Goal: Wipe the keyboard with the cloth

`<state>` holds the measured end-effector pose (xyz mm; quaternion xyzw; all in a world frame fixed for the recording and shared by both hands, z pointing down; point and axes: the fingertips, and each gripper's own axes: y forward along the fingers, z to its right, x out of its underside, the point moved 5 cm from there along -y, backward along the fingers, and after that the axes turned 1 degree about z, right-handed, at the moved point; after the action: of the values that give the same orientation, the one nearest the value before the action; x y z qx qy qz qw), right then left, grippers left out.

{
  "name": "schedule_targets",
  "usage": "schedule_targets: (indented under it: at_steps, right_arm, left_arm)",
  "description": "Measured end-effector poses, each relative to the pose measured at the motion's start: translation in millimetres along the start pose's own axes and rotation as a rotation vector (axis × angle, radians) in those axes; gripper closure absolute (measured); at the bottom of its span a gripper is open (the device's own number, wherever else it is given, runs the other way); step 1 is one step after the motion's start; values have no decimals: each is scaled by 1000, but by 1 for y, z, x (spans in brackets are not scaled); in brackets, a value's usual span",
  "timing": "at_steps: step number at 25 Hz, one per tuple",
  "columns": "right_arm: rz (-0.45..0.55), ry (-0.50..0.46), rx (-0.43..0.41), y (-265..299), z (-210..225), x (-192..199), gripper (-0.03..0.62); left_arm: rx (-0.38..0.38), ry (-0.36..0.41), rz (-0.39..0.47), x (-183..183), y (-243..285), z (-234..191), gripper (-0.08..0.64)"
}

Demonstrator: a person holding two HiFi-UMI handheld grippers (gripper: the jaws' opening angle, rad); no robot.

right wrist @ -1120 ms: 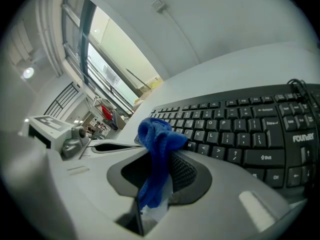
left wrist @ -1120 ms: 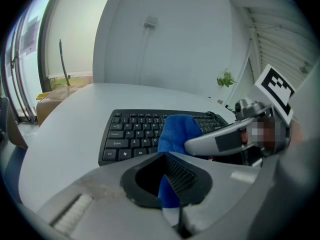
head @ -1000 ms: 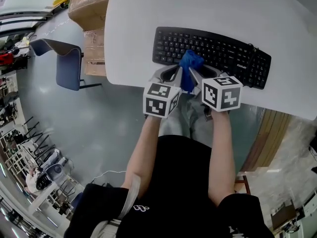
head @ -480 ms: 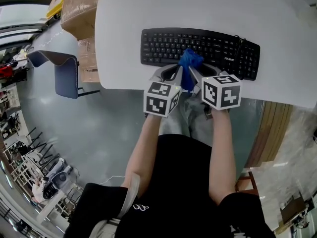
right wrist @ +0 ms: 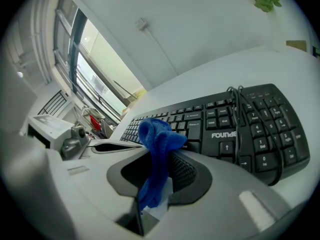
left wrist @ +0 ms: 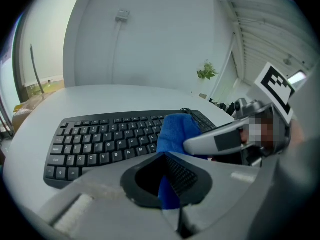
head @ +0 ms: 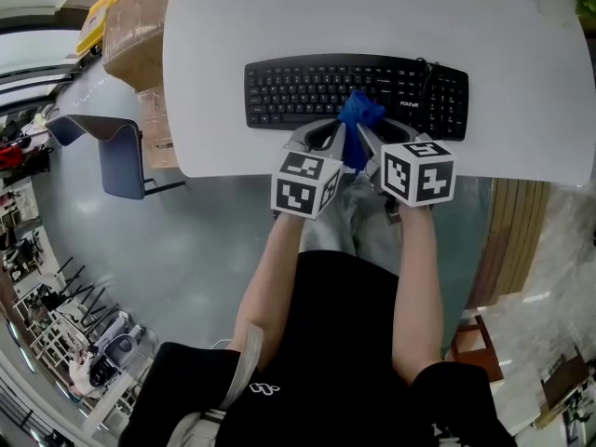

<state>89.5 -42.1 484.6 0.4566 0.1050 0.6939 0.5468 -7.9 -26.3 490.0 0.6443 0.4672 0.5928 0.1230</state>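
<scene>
The left tongs point(left wrist: 169, 186) are closed to a narrow pinch on a blue cloth point(left wrist: 175, 130): in the left gripper view a thin strip of the fabric runs down between the two jaws. The right tongs point(right wrist: 152, 184) are likewise clamped on the cloth, which hangs as a folded band in their gap and bunches up into a loose knot just past the tips. So both tongs hold the one cloth, their tips close together and angled toward each other, with the knot between and ahead of them.

A black keyboard point(head: 307, 87) lies across the white surface point(head: 372, 17) directly in front of both tongs, its long side facing them. The knot of cloth sits over the near rows of keys, right of the keyboard's middle. Whether it presses on the keys cannot be told. A black cable point(right wrist: 238, 118) is looped over the keys just to the right of the right tongs.

To the left of the left tongs, beyond the surface's edge, stand a blue chair point(head: 116, 152) and cardboard boxes point(head: 130, 26) on the floor. Far ahead of the tongs, a small green plant point(left wrist: 206, 73) shows by the wall.
</scene>
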Motion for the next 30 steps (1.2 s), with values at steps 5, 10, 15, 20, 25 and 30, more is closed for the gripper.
schedule_targets:
  at_steps: [5, 10, 15, 20, 25, 30]
  right_arm:
    - [15, 12, 28, -12, 13, 0, 497]
    - [31, 14, 62, -27, 25, 1, 497]
    - [50, 19, 88, -41, 34, -1, 497]
    - [70, 40, 92, -55, 43, -2, 497]
    - [90, 43, 121, -72, 55, -5, 498]
    - [113, 69, 153, -87, 70, -3, 498]
  left_arm:
    - [28, 22, -3, -4, 10, 15, 561]
    - [59, 48, -9, -8, 20, 31, 561]
    - [87, 75, -14, -13, 27, 47, 561]
    - [117, 86, -20, -18, 36, 58, 561]
    - [145, 108, -20, -24, 45, 74, 561]
    - [178, 132, -24, -28, 53, 91, 561]
